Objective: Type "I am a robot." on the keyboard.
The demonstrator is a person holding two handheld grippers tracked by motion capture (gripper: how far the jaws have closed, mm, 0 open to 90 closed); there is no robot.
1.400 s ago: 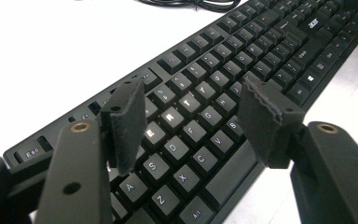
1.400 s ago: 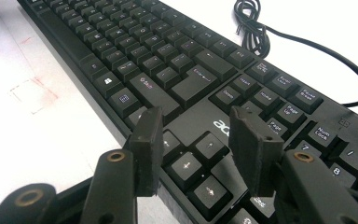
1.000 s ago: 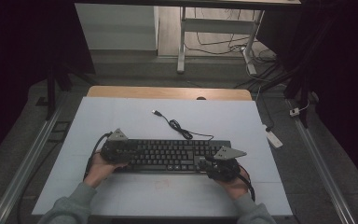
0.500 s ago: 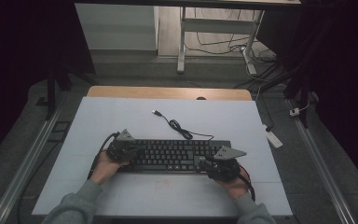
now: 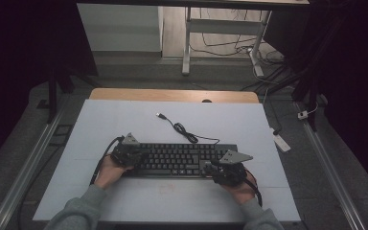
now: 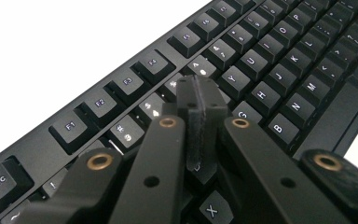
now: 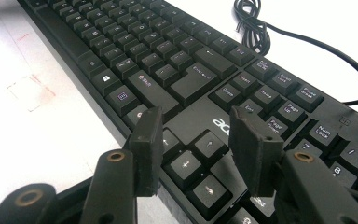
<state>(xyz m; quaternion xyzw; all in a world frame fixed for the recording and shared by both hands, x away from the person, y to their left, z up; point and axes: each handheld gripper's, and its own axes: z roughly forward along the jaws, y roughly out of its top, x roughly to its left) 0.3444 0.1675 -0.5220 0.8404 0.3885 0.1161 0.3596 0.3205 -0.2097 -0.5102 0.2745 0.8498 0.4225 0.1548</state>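
Your left claw [image 6: 200, 126] has its jaws pressed together with nothing between them, the tips poised over the upper-left letter and number keys of the black keyboard [image 5: 179, 159], which lies across the near middle of the white counter [image 5: 249, 124]. Your right claw [image 7: 198, 149] stands part open and empty, its jaws straddling the arrow-key block near the keyboard's front edge. The likely trouble, as I judge it: pushing down with the shut left tips could strike two keys at once, since the tip looks about as wide as one cap, and the right jaws could catch a keycap edge and lever it if you close or twist there. The loose cable [image 5: 184, 132] with its plug [image 5: 159, 115] lies free behind the board and could drag if the keyboard slides. The high view gives you both hands and the whole layout; the left gripper view lets you read which keys sit under the tips, and the right gripper view reveals the gap between its jaws.
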